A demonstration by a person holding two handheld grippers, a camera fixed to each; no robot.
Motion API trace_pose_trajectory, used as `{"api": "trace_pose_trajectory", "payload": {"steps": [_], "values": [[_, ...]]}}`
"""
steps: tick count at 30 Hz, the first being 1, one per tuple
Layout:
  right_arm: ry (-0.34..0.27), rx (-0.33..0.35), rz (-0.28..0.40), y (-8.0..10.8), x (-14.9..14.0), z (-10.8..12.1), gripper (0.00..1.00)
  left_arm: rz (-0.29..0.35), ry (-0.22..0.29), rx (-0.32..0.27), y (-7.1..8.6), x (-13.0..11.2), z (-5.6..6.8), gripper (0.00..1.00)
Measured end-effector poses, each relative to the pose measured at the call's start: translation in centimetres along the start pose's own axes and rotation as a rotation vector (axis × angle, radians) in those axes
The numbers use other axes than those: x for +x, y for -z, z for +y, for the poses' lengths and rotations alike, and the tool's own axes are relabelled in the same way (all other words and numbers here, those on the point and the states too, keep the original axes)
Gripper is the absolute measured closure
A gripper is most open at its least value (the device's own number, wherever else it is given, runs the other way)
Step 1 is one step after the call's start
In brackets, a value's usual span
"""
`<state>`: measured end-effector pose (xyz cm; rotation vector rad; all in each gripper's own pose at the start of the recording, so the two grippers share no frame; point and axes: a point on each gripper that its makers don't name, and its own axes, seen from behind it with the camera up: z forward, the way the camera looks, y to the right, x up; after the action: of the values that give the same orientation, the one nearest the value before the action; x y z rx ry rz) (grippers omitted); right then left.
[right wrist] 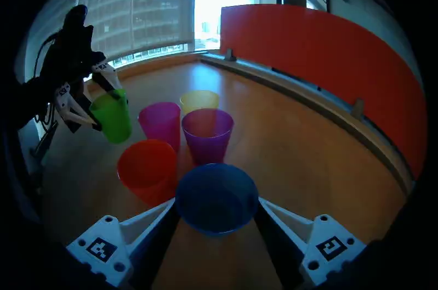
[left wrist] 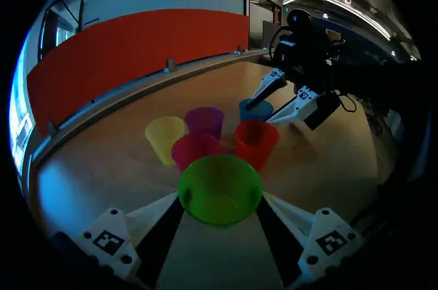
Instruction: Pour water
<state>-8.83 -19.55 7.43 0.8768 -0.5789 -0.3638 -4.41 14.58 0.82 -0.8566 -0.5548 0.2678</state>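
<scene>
Six cups (left wrist: 220, 189), two tongs (left wrist: 220, 198).

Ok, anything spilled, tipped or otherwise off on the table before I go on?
Nothing stands out. The yellow cup, purple cup, pink cup and orange cup stand upright, bunched together on the table, no puddle visible. The left claw grips the green cup, the right claw the blue cup.
</scene>
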Motion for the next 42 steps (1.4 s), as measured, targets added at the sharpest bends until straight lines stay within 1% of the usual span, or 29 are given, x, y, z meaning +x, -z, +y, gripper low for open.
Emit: {"api": "trace_pose_trajectory", "payload": {"steps": [6, 9, 15, 18, 24, 31, 34, 39, 42], "values": [[-0.008, -0.017, 0.035, 1.2, 1.5, 0.2, 0.10, 0.016, 0.001, 0.011, 0.6, 0.7, -0.1, 0.15], [-0.017, -0.027, 0.056, 2.2, 2.6, 0.3, 0.09, 0.032, 0.005, 0.016, 1.0, 1.3, 0.0, 0.15], [-0.031, -0.042, 0.112, 4.6, 5.3, -0.1, 0.10, 0.078, 0.013, 0.019, 2.1, 3.3, 0.6, 0.15], [-0.026, -0.049, 0.133, 5.9, 6.3, -0.4, 0.10, 0.099, 0.011, 0.029, 2.7, 4.2, 0.9, 0.15], [-0.013, -0.071, 0.170, 8.3, 8.3, -0.9, 0.10, 0.144, -0.006, 0.069, 4.3, 6.0, 0.9, 0.15], [0.002, -0.083, 0.226, 10.9, 10.5, -2.1, 0.10, 0.203, 0.005, 0.103, 6.0, 8.0, 0.8, 0.15], [0.006, -0.089, 0.250, 11.8, 11.3, -2.6, 0.10, 0.227, 0.007, 0.118, 6.6, 8.8, 0.6, 0.15], [0.005, -0.092, 0.278, 12.8, 12.2, -3.5, 0.10, 0.263, 0.001, 0.123, 7.9, 10.0, 0.9, 0.15], [0.009, -0.093, 0.290, 13.3, 12.7, -3.9, 0.10, 0.289, 0.004, 0.137, 8.6, 10.6, 0.8, 0.14]]}}
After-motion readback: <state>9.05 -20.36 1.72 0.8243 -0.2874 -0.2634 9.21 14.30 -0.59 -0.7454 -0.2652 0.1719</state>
